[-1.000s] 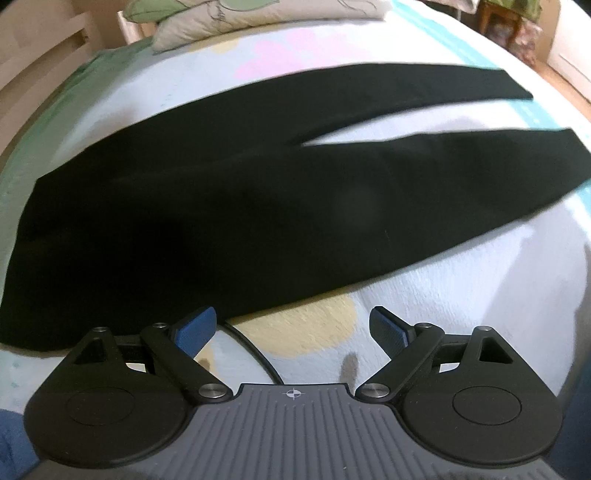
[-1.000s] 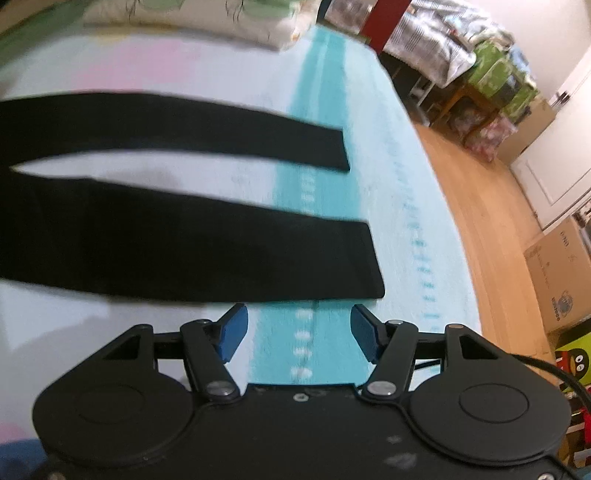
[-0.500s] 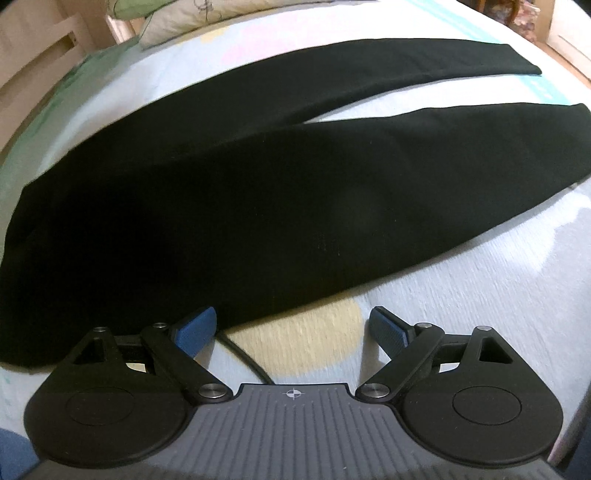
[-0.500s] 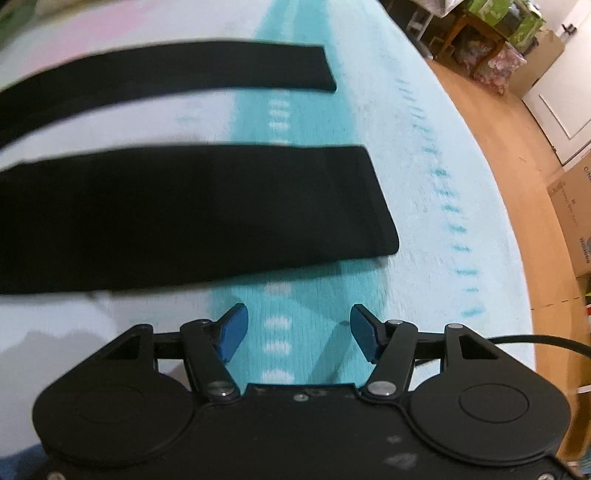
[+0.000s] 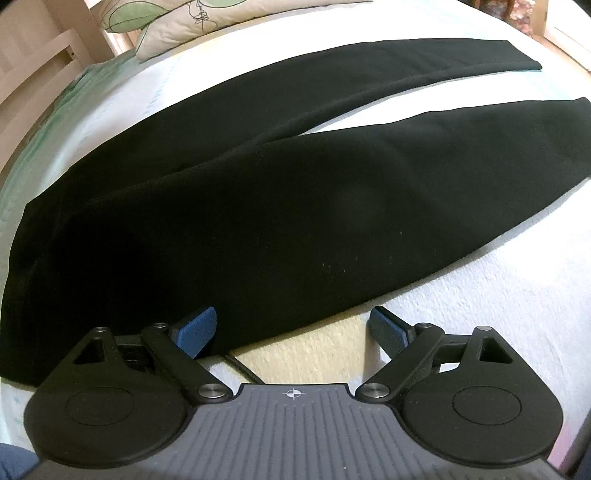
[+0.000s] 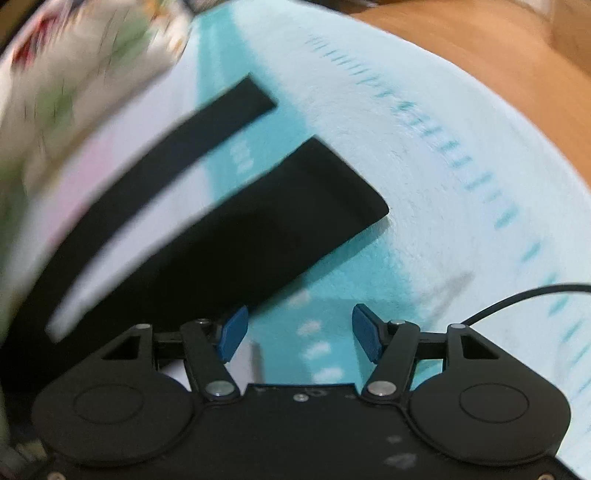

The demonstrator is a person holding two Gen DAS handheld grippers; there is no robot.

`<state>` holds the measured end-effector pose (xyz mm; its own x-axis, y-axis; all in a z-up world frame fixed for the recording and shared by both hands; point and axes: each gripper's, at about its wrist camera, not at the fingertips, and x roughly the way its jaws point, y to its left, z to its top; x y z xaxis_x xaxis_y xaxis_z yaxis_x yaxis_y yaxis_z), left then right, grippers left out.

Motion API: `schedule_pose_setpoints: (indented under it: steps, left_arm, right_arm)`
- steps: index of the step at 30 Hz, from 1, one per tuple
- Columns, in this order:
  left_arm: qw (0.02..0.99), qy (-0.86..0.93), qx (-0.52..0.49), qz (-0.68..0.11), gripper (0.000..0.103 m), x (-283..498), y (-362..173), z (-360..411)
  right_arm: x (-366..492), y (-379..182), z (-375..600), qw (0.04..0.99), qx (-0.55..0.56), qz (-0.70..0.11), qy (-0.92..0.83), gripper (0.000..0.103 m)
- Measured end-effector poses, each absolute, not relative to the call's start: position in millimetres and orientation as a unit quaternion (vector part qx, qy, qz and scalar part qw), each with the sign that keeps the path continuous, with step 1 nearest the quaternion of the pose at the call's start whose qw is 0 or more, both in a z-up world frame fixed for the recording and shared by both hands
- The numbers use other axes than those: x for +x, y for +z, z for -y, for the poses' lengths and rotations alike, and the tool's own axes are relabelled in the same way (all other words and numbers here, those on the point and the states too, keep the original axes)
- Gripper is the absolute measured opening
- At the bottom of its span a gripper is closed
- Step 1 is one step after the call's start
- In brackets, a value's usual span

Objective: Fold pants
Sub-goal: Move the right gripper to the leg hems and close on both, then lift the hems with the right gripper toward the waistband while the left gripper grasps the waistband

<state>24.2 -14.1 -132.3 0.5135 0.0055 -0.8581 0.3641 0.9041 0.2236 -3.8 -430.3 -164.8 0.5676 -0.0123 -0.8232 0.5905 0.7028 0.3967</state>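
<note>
Black pants (image 5: 258, 206) lie flat on the bed, waist at the left, both legs spread apart toward the right. My left gripper (image 5: 291, 330) hovers open at the near edge of the thigh, its left pad just over the cloth. In the right wrist view, blurred by motion, the near leg's cuff (image 6: 332, 192) and the far leg's cuff (image 6: 251, 99) show. My right gripper (image 6: 295, 332) is open beside the near leg's lower edge, holding nothing.
The bed (image 5: 498, 295) has a pale sheet with a yellow patch, and a teal stripe (image 6: 325, 295) near the cuffs. A pillow (image 5: 207, 22) lies at the far side. A black cable (image 6: 517, 299) trails at the right. Wooden floor (image 6: 461, 40) lies beyond the bed edge.
Both grippers moved closer to the pants. The right wrist view has swung and tilted sharply, so the cuffs now run diagonally. Both grippers stay open.
</note>
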Motion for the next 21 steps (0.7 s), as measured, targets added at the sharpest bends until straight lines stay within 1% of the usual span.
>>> schedule_pose_setpoints:
  steps: [3, 6, 9, 14, 15, 16, 17, 18, 21]
  left_arm:
    - [0.847, -0.107, 0.197, -0.482, 0.091, 39, -132, 9]
    - [0.847, -0.105, 0.196, -0.482, 0.091, 53, -131, 11]
    - [0.849, -0.102, 0.193, -0.481, 0.091, 53, -130, 9]
    - [0.852, -0.106, 0.195, -0.474, 0.091, 49, -128, 8]
    - [0.853, -0.107, 0.196, -0.471, 0.091, 48, -126, 8]
    - [0.855, -0.107, 0.196, -0.469, 0.091, 48, -125, 7]
    - [0.856, -0.108, 0.195, -0.467, 0.091, 47, -125, 6]
    - [0.857, -0.108, 0.193, -0.466, 0.091, 47, -124, 5]
    - [0.859, -0.108, 0.189, -0.463, 0.091, 46, -122, -1]
  right_arm:
    - [-8, -172, 443, 0.802, 0.423, -0.372, -0.201, 0.068]
    - [1, -179, 447, 0.784, 0.461, -0.370, -0.189, 0.069]
    - [10, -176, 447, 0.785, 0.452, -0.378, -0.190, 0.069]
    - [25, -175, 446, 0.786, 0.447, -0.383, -0.189, 0.062]
    - [24, -175, 446, 0.784, 0.451, -0.383, -0.186, 0.056]
    - [19, -175, 446, 0.782, 0.454, -0.384, -0.187, 0.040]
    - [20, -176, 446, 0.778, 0.458, -0.386, -0.187, 0.027]
    - [21, -178, 447, 0.774, 0.463, -0.389, -0.187, 0.005]
    - [20, -180, 450, 0.764, 0.482, -0.381, -0.197, 0.005]
